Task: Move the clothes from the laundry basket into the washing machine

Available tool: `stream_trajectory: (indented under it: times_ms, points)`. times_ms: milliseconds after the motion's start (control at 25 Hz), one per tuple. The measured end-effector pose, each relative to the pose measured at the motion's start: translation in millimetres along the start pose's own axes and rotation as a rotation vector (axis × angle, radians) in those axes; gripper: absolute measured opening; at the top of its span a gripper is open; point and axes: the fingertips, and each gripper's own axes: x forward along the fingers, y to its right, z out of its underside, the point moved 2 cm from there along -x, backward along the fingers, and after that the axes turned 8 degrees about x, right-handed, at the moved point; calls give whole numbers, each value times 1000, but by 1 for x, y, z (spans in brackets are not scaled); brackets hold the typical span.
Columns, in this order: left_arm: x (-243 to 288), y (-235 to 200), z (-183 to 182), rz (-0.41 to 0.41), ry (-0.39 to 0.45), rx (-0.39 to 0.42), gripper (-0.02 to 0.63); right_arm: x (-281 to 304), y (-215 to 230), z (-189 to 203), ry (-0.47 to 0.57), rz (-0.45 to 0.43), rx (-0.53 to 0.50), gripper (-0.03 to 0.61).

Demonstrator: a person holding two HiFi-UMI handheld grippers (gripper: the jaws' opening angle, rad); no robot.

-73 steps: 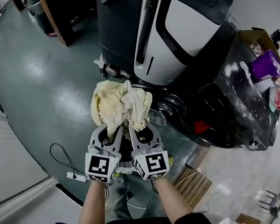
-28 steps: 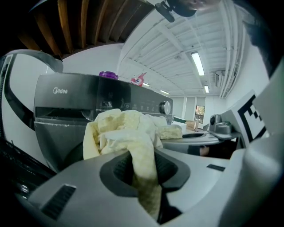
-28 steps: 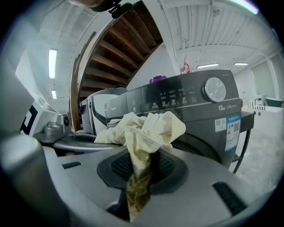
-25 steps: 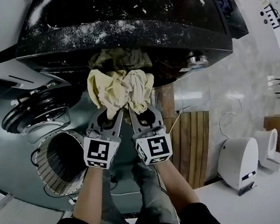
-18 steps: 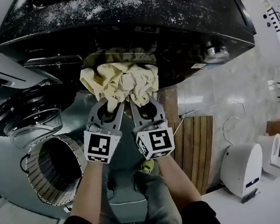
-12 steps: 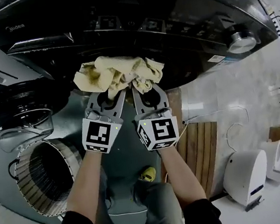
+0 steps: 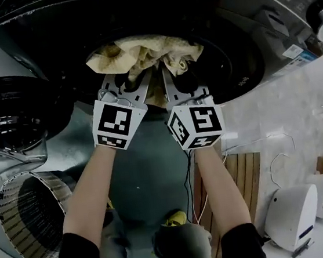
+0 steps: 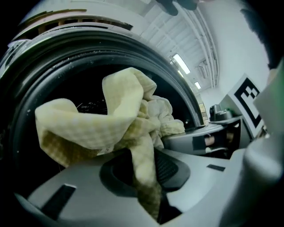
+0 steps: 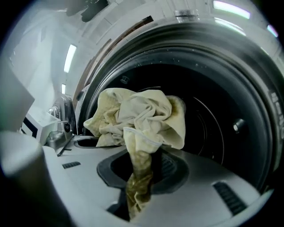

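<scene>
My left tongs and right tongs are both clenched on the cloth, bunched just at the mouth of the washer drum. I judge this to be the loading step. Next I'd push deeper, then release both so it drops inside.

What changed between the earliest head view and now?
The left gripper and right gripper carried the pale yellow cloth bundle from over the floor to the mouth of the washing machine, where it is now framed by the drum's dark opening. Nothing was let go: both grippers stay shut on the bundle. The laundry basket remains on the floor.
</scene>
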Motion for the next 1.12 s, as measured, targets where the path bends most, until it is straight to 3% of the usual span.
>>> stream_trajectory:
  times_ms: [240, 440, 600, 800, 1120]
  points:
    - [25, -20, 10, -45, 16, 66, 86, 28, 12, 1, 39, -13, -36, 89]
    - [47, -36, 21, -72, 13, 43, 86, 46, 24, 2, 70, -16, 19, 92]
    - [63, -46, 40, -89, -48, 17, 94, 61, 36, 8, 61, -10, 45, 100]
    - [74, -55, 54, -116, -125, 26, 177, 70, 34, 10, 95, -20, 28, 147]
    - [64, -52, 45, -129, -81, 3, 261, 55, 42, 2, 127, 14, 34, 188]
